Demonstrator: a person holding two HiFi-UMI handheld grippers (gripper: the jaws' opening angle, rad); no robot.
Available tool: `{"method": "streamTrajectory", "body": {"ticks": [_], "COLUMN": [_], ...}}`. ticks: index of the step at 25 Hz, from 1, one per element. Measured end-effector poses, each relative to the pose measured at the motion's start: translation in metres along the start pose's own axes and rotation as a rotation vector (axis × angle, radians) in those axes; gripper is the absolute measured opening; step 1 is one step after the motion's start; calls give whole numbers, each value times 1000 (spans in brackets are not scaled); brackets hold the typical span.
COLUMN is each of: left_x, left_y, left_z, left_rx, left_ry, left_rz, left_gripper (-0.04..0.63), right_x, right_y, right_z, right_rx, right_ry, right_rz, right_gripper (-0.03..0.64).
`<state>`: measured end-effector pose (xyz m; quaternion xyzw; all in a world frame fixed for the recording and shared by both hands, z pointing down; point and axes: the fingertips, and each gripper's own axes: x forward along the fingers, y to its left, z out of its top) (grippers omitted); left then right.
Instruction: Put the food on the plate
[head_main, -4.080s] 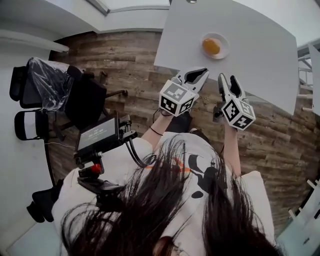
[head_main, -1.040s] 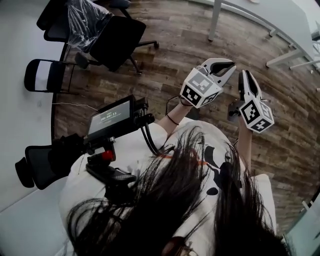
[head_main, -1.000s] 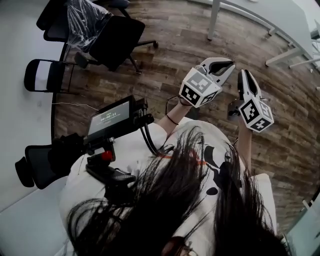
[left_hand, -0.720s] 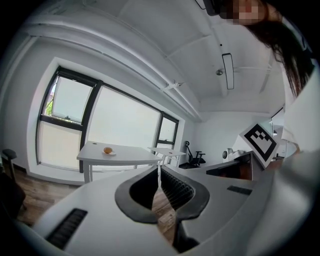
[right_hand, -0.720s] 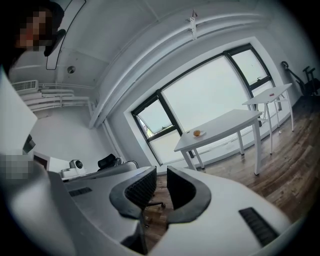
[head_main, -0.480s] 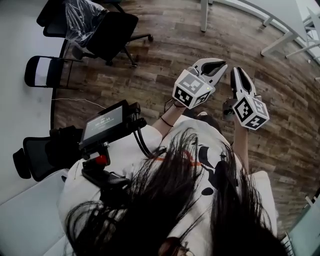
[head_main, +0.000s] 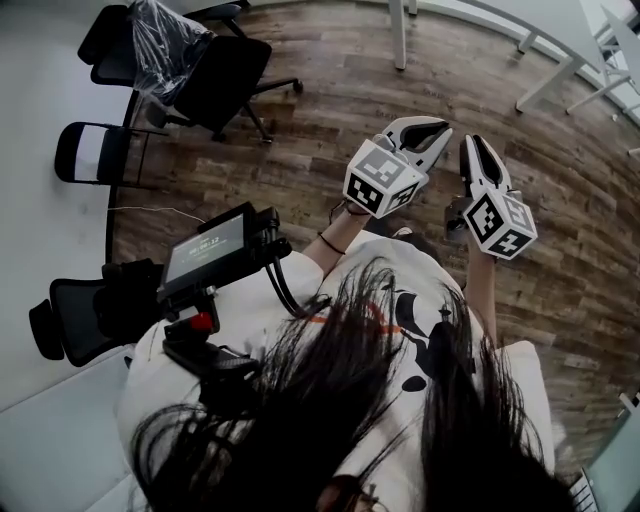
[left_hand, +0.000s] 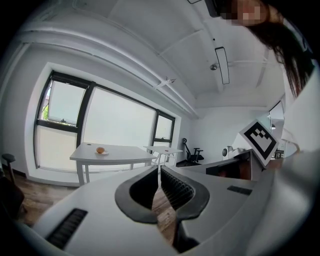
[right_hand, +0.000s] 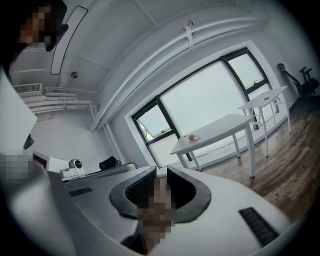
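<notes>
Food (left_hand: 100, 149) on distant table (left_hand: 121, 152), well apart from fingers (left_hand: 177, 190)

Head view looks down; gripper views share, seemingly, one far table (left_hand: 127, 152).

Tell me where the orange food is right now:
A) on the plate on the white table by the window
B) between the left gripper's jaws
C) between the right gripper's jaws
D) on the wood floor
A: the orange food sits on the plate on the white table, far across the room in both gripper views.
</notes>
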<state>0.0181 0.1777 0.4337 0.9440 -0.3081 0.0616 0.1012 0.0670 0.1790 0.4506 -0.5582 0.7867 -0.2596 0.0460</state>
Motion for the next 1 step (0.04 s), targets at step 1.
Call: {"method": "streamTrajectory", "body": {"ticks": [1], "left_x": [0], "left_y": [-1], "left_z": [0], "left_rx": [2], "left_ry": [1], "left_rz": [-2], "left_gripper": [6], "right_x": [-1], "right_y": [-1], "right_z": [0], "right_rx": [-4], "right_ry": [-1], "right_rz": [-4], "right_gripper": [74]}}
